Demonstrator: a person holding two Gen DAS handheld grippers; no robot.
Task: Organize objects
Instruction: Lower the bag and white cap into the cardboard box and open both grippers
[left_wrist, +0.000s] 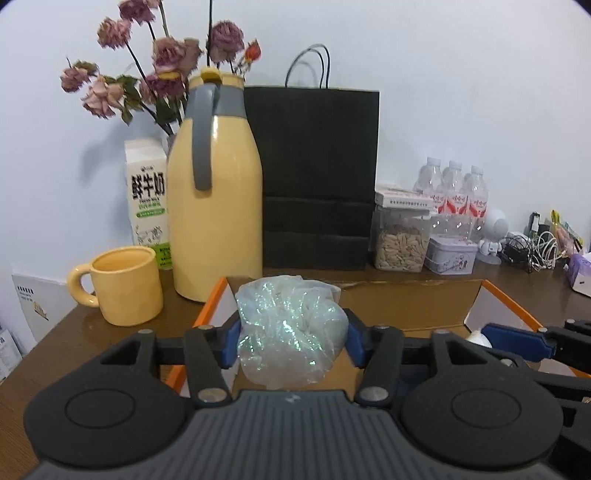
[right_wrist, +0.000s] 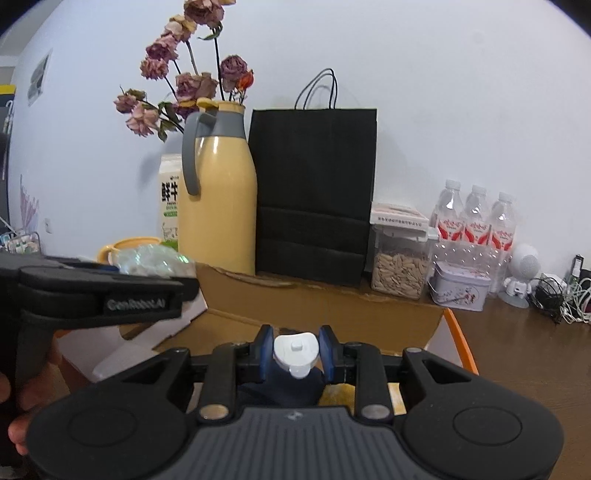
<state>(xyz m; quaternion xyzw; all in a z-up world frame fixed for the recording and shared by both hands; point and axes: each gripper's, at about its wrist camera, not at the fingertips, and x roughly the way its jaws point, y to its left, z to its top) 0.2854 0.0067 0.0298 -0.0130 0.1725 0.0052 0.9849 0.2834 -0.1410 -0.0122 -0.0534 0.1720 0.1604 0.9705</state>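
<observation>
My left gripper (left_wrist: 293, 332) is shut on a crumpled iridescent plastic bundle (left_wrist: 288, 302), its blue pads pressing both sides. It hangs over the left part of an open cardboard box (left_wrist: 406, 299) with orange edges. My right gripper (right_wrist: 296, 345) is shut on a dark bottle with a white cap (right_wrist: 295, 350), over the same box (right_wrist: 321, 306). In the right wrist view the left gripper (right_wrist: 155, 288) and its bundle (right_wrist: 151, 260) show at the left. The right gripper's blue pad (left_wrist: 517, 339) shows at the right edge of the left wrist view.
Behind the box stand a yellow jug (left_wrist: 218, 184), a yellow mug (left_wrist: 125, 288), a milk carton (left_wrist: 147, 199), a black paper bag (left_wrist: 317, 173), a seed jar (left_wrist: 400, 240), a tin (left_wrist: 450, 258) and water bottles (left_wrist: 454, 192). Cables (left_wrist: 535, 247) lie far right. A hand (right_wrist: 14, 424) grips the left handle.
</observation>
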